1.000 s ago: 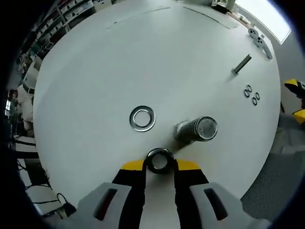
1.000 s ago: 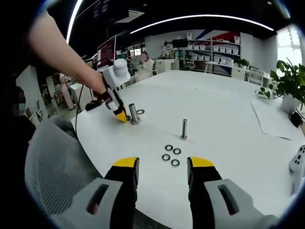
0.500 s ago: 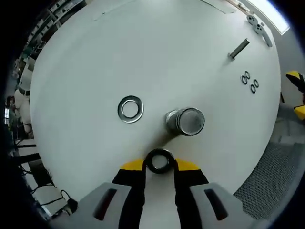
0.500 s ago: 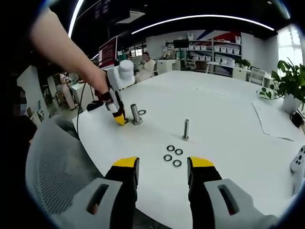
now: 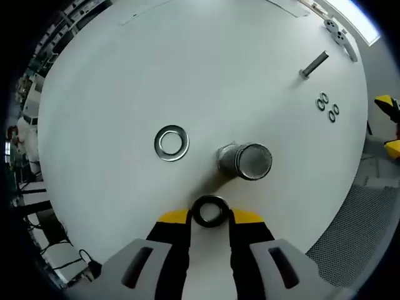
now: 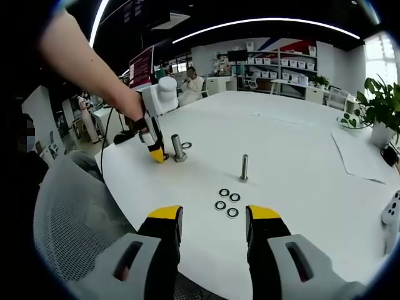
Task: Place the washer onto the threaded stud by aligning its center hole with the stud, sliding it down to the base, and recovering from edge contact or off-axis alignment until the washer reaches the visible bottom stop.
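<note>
In the left gripper view, a loose silver washer (image 5: 172,142) lies left of centre on the white table (image 5: 187,62). At bottom centre the left gripper (image 5: 210,215) pinches a dark washer (image 5: 209,211), just below the thick threaded stud (image 5: 245,161). In the right gripper view, the right gripper (image 6: 213,224) stands spread at the bottom, holding nothing.

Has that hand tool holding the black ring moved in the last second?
Yes. In the right gripper view the left gripper has risen slightly beside the thick stud, with the washer clamped.
</note>
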Tool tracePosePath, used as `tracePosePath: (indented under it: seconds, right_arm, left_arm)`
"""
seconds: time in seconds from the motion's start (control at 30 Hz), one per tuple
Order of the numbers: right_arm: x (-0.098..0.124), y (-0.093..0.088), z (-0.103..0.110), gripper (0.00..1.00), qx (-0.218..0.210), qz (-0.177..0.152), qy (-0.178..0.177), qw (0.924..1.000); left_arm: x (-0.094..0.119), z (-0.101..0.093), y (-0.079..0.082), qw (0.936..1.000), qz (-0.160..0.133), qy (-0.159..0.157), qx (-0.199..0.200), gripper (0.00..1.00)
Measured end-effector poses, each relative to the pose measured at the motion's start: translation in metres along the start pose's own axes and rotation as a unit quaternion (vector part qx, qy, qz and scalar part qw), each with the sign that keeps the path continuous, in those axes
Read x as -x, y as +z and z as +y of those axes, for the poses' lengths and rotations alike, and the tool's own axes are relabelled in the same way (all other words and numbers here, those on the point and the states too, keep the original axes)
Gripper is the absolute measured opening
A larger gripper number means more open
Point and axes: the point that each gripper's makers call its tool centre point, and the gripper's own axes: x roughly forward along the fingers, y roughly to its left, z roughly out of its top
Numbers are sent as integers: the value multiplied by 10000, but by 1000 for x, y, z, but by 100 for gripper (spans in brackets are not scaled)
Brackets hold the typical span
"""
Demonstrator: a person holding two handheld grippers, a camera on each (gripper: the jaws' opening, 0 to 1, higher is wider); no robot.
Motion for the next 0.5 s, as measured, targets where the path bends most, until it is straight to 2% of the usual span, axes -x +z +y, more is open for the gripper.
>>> tracePosePath:
  seconds: [0.5]
  right_arm:
    - [0, 1, -1, 43, 1, -19, -27, 10000]
  left_arm:
    - [1, 0, -1, 9999, -88, -3, -108, 19]
